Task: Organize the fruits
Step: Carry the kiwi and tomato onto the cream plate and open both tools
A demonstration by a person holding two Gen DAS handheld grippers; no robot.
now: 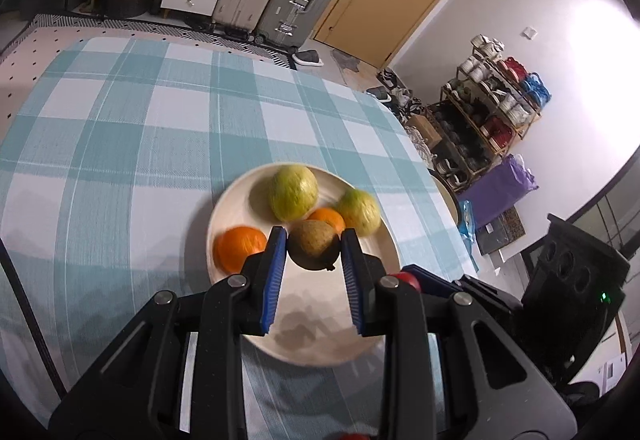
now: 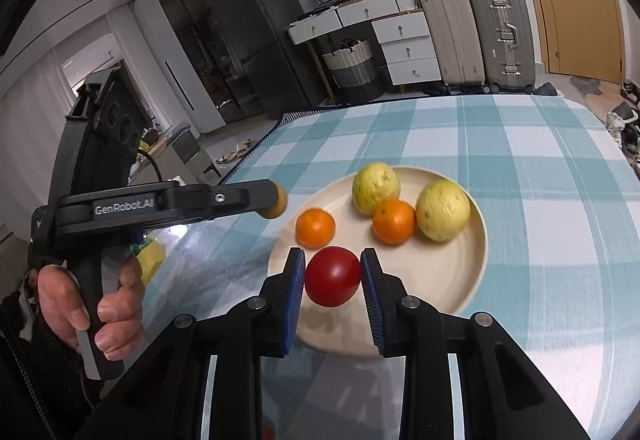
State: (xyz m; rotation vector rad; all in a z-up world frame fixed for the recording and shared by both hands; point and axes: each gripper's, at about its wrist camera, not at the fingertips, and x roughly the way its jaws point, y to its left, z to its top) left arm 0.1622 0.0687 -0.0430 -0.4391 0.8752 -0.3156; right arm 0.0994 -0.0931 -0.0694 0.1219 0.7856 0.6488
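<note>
A cream plate (image 1: 228,199) (image 2: 472,268) sits on the blue checked tablecloth. It holds two yellow-green fruits (image 1: 293,192) (image 2: 376,187) and two oranges (image 1: 239,248) (image 2: 315,228). My left gripper (image 1: 314,254) is shut on a brown kiwi (image 1: 314,246) and holds it above the plate's near side. In the right wrist view the kiwi (image 2: 276,205) shows at the left gripper's tip, left of the plate. My right gripper (image 2: 333,276) is shut on a red tomato (image 2: 333,276) above the plate's front edge.
The checked tablecloth (image 1: 160,119) covers the table around the plate. The table's right edge (image 1: 432,167) drops to a floor with a shoe rack (image 1: 480,111). Suitcases (image 2: 472,31) and drawers stand beyond the far edge.
</note>
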